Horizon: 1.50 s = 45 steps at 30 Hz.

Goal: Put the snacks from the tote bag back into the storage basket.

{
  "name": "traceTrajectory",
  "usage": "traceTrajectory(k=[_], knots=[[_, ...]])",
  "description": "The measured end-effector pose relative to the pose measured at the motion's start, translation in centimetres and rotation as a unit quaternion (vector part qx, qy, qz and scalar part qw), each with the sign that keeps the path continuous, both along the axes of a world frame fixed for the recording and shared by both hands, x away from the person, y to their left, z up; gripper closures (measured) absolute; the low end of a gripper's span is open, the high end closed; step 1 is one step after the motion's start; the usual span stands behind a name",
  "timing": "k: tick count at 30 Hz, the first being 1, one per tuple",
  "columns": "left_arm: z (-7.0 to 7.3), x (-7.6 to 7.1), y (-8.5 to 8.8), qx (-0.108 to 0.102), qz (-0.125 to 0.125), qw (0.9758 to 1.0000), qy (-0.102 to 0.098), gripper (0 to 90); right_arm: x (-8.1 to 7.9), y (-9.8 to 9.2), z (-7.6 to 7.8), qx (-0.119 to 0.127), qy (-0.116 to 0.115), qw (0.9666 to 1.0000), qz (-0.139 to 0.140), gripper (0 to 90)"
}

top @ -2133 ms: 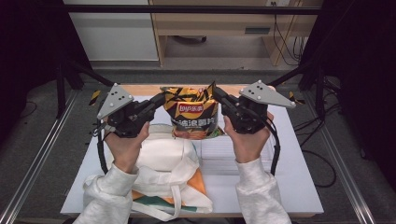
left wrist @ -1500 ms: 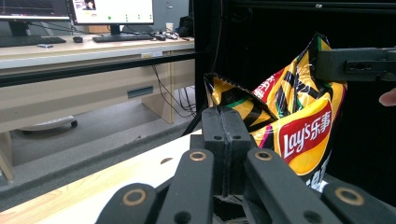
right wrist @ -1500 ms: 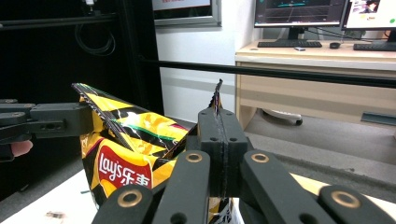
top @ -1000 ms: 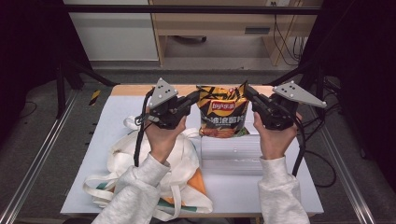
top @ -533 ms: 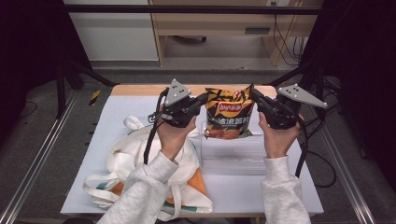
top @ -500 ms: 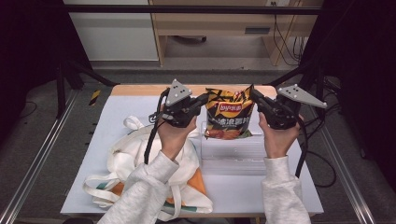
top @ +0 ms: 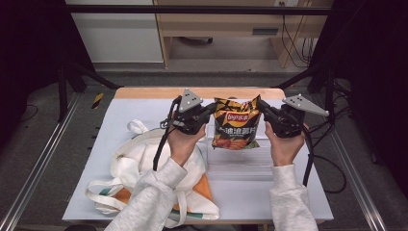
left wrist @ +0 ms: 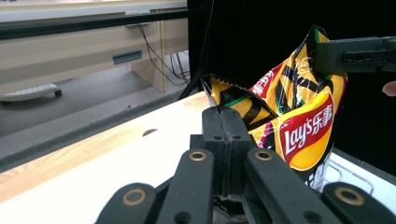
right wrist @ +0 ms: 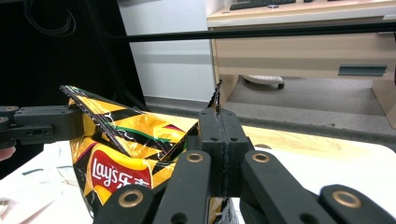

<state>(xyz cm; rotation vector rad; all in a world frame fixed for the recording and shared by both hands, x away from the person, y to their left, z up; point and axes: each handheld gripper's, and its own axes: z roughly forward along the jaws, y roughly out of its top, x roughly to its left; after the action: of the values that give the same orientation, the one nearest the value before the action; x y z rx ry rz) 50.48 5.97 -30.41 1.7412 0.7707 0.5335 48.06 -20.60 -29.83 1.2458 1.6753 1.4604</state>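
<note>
While both hands have sunk since the earlier frames, the chip bag (top: 235, 124) now hangs lower, above the clear tray (top: 239, 163) at the table's (top: 298, 192) centre, roughly 2 o'clock of the tote bag (top: 144, 166). Left gripper (top: 210, 109) pinches the bag's top corner at 9 o'clock; right gripper (top: 260, 103) pinches the 3 o'clock corner, jaws pressed together on the film. Bag: crinkled glossy foil, yellow-black, red logo. Tote: soft white cloth, rumpled. Tray: rigid, transparent, rectangular.
</note>
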Motion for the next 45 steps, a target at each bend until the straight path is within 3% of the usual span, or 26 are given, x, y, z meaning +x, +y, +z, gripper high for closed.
traceTrajectory(k=[13, 31, 45], knots=[[-1.8, 0.8, -0.2, 0.026, 0.009, 0.9994, 0.018, 90.0, 1.0, 0.3, -2.0, -0.013, 0.023, 0.9996, 0.001, 90.0], [-3.9, 1.7, -0.4, 0.046, 0.021, 0.9981, 0.036, 90.0, 2.2, 0.8, -4.1, -0.025, 0.054, 0.9982, -0.003, 90.0], [-4.5, 2.0, -0.5, 0.055, 0.031, 0.9973, 0.039, 90.0, 2.5, 1.2, -4.5, -0.041, 0.061, 0.9973, -0.006, 87.5]])
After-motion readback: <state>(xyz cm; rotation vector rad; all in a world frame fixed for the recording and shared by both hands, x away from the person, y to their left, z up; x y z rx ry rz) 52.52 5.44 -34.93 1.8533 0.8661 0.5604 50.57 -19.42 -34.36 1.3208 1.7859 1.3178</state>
